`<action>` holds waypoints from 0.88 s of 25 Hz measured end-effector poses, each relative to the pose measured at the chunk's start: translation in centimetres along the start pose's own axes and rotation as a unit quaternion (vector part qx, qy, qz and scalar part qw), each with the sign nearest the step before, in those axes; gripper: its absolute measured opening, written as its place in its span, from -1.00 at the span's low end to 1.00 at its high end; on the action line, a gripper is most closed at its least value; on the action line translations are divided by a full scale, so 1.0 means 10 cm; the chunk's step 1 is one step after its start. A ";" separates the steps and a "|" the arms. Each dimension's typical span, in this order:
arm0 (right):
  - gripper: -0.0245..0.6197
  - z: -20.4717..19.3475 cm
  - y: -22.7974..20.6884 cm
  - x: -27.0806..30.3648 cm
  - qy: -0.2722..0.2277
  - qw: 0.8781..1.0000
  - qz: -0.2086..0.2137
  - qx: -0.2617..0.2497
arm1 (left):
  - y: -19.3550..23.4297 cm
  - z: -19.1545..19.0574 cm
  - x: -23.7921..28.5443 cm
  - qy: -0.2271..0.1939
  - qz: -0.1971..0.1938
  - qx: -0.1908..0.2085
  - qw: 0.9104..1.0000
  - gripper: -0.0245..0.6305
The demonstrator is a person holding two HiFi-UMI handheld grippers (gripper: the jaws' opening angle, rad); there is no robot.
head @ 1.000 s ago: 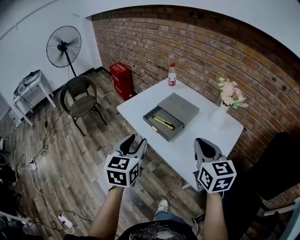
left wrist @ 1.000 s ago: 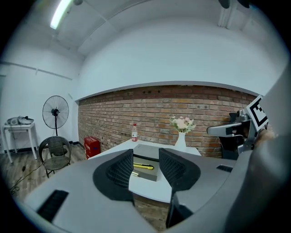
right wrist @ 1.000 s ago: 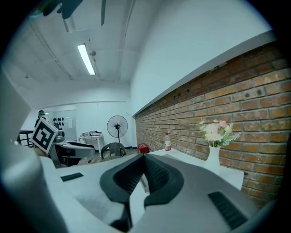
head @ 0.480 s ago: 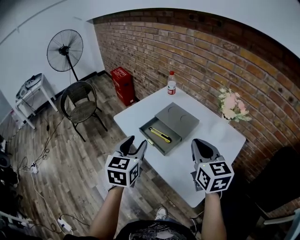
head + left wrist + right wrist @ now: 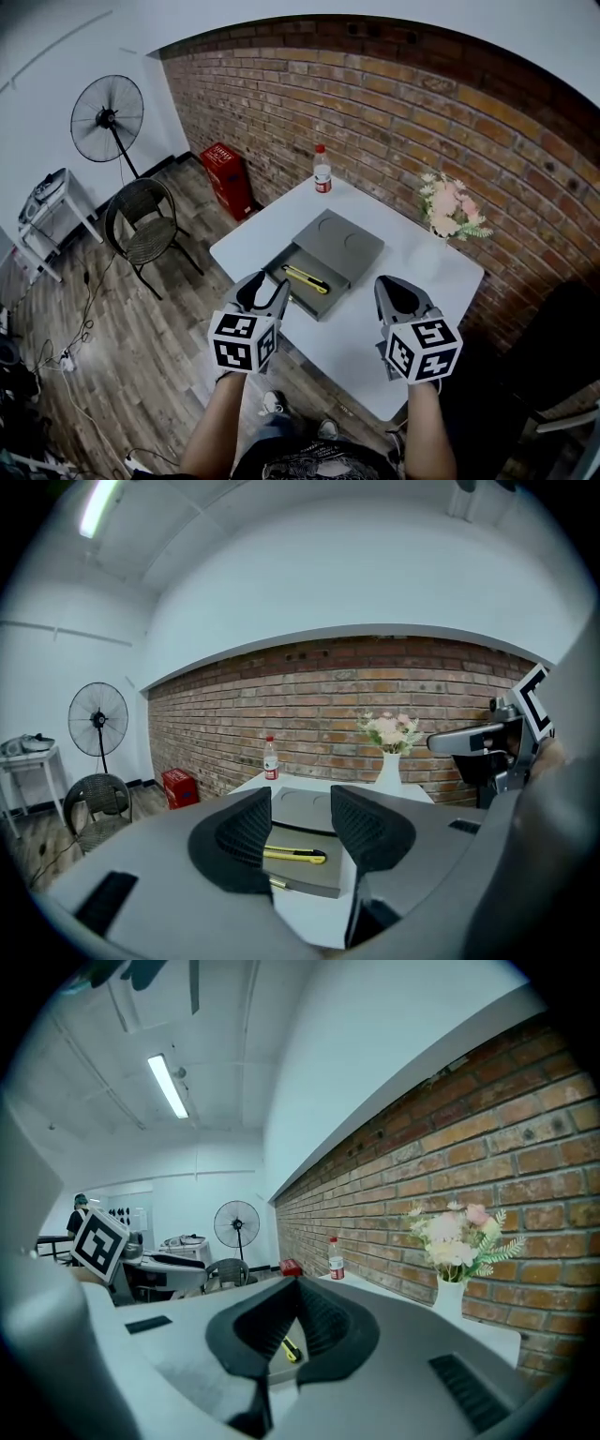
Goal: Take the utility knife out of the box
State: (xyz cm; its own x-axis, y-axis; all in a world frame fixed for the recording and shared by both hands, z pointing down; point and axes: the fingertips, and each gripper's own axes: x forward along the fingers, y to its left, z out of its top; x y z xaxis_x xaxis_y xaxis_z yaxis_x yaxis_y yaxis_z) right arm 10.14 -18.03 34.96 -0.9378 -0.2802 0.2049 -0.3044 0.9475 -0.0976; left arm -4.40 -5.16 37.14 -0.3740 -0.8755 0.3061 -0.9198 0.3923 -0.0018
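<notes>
**Head view: one knife in one open box, two grippers short of it**

One brick wall (image 5: 403, 103) backs one white table (image 5: 422, 272). On the wood floor to the left stand one pedestal fan (image 5: 107, 117), one round-backed chair (image 5: 141, 225), one small white side table (image 5: 42, 211) and one red crate (image 5: 225, 176).

Two grippers are held side by side over the table's near edge. The left gripper (image 5: 266, 285) has just been opening; its jaws stand wide apart with nothing between the pads. The right gripper (image 5: 395, 289) has its tips together, gripping nothing.

The table carries one grey box (image 5: 347, 246), one vase of flowers (image 5: 448, 208) and one water bottle (image 5: 322, 171). The box lies toward the table's left side, just ahead of the left gripper, with its open tray nearest the person. Bottle and vase stand at the wall side, beyond the box and well apart from it.

One utility knife (image 5: 305, 278) lies flat in the tray, slantwise. It is slim and yellow with a black end. It shows through the gap of the left jaws, and as a yellow sliver below the right gripper's closed tips.
</notes>
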 end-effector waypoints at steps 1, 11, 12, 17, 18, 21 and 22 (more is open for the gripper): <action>-0.86 0.00 -0.02 0.01 0.000 1.000 -0.005 0.001 | 0.00 0.01 0.05 0.000 -0.006 0.003 1.000 -0.31; -0.86 -0.01 -0.12 0.41 0.008 0.996 -0.092 0.012 | 0.25 0.16 0.75 0.002 -0.100 0.027 0.995 -0.32; -0.87 0.00 -0.14 0.45 0.009 0.995 -0.102 0.013 | 0.28 0.17 0.84 0.004 -0.110 0.030 0.993 -0.31; -0.86 0.07 -0.22 0.64 0.011 0.988 -0.152 0.022 | 0.37 0.29 1.22 0.005 -0.163 0.045 0.986 -0.31; -0.86 0.08 -0.23 0.67 0.012 0.987 -0.160 0.023 | 0.38 0.31 1.29 0.006 -0.173 0.048 0.984 -0.31; -0.87 0.10 -0.28 0.73 0.010 0.982 -0.186 0.025 | 0.38 0.33 1.47 0.008 -0.201 0.062 0.978 -0.32; -0.86 0.10 -0.29 0.75 0.009 0.981 -0.195 0.026 | 0.38 0.33 1.52 0.008 -0.211 0.067 0.975 -0.31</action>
State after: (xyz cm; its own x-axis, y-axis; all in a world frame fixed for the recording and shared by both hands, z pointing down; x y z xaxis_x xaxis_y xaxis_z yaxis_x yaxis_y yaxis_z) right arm 3.86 -22.99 35.81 -0.7461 -0.6157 0.2535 -0.6470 0.7603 -0.0575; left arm -13.99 -17.92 38.64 0.0415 -0.9459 0.3217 -0.9991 -0.0426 0.0037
